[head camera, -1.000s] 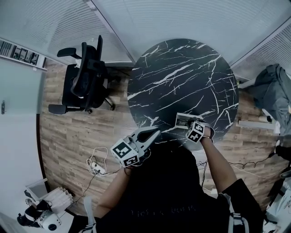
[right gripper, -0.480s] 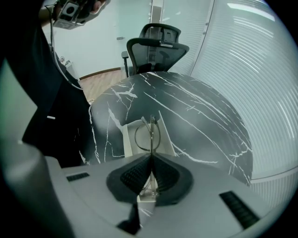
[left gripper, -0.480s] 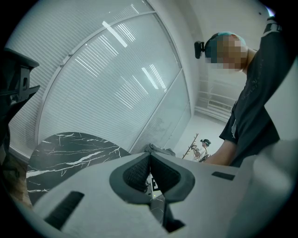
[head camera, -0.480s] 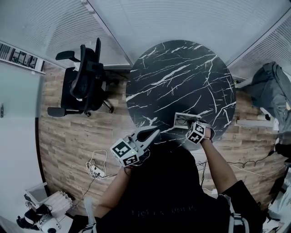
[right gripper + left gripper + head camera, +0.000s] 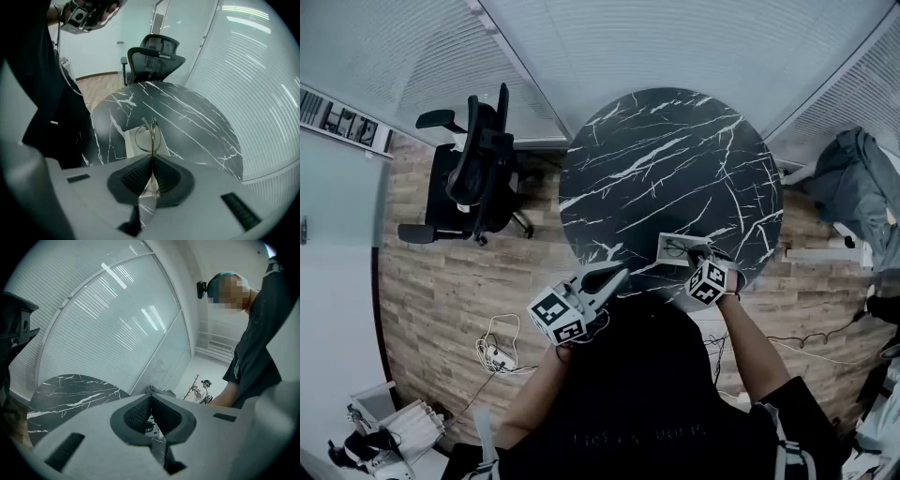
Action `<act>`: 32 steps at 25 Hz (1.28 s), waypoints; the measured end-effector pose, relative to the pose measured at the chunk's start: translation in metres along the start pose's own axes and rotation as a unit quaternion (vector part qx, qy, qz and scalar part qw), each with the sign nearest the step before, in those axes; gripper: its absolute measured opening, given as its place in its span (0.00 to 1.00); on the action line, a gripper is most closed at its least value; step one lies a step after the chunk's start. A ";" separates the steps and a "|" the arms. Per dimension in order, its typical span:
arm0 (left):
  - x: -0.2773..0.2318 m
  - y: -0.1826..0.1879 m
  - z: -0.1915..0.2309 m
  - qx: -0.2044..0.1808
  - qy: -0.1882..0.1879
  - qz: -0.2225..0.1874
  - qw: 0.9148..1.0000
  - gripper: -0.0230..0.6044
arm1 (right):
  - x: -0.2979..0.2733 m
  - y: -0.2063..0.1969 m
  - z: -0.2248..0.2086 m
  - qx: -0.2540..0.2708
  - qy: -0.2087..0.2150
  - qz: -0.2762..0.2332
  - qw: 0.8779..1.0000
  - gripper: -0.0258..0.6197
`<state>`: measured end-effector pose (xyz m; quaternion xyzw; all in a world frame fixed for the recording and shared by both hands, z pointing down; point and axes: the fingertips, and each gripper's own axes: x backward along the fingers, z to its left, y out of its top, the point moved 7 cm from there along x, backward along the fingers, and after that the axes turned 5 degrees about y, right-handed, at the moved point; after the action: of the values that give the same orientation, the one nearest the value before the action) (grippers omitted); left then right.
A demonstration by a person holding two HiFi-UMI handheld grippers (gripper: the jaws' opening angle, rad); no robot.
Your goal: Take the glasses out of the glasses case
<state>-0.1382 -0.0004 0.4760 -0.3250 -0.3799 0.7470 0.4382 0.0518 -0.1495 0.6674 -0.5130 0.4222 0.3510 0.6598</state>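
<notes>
Wire-rimmed metal glasses [image 5: 149,135], pinched in the right claw [image 5: 152,161] at the open white glasses case [image 5: 132,149] at the black marble surface's [image 5: 675,159] five o'clock, seem mid-lift and next need carrying clear; the left claw [image 5: 151,401] is pressed together, empty.

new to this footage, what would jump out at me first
The round black marble table with white veins fills the middle of the head view. At its near edge the right gripper has its jaws shut on thin wire-framed glasses, right by the white glasses case. The left gripper hangs off the table's edge, jaws together and empty.
</notes>
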 end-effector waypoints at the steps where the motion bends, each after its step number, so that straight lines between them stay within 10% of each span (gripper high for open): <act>1: 0.000 0.000 -0.001 -0.001 -0.002 0.000 1.000 0.07 | 0.003 0.000 0.000 -0.005 -0.004 -0.006 1.000 0.09; 32: -0.020 -0.006 -0.020 -0.027 -0.063 0.020 0.997 0.07 | 0.141 0.006 0.027 -0.212 -0.071 -0.249 0.942 0.09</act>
<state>-0.1116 -0.0106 0.4742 -0.2962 -0.4202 0.7641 0.3898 0.1077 -0.1174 0.5389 -0.7039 0.1488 0.2921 0.6301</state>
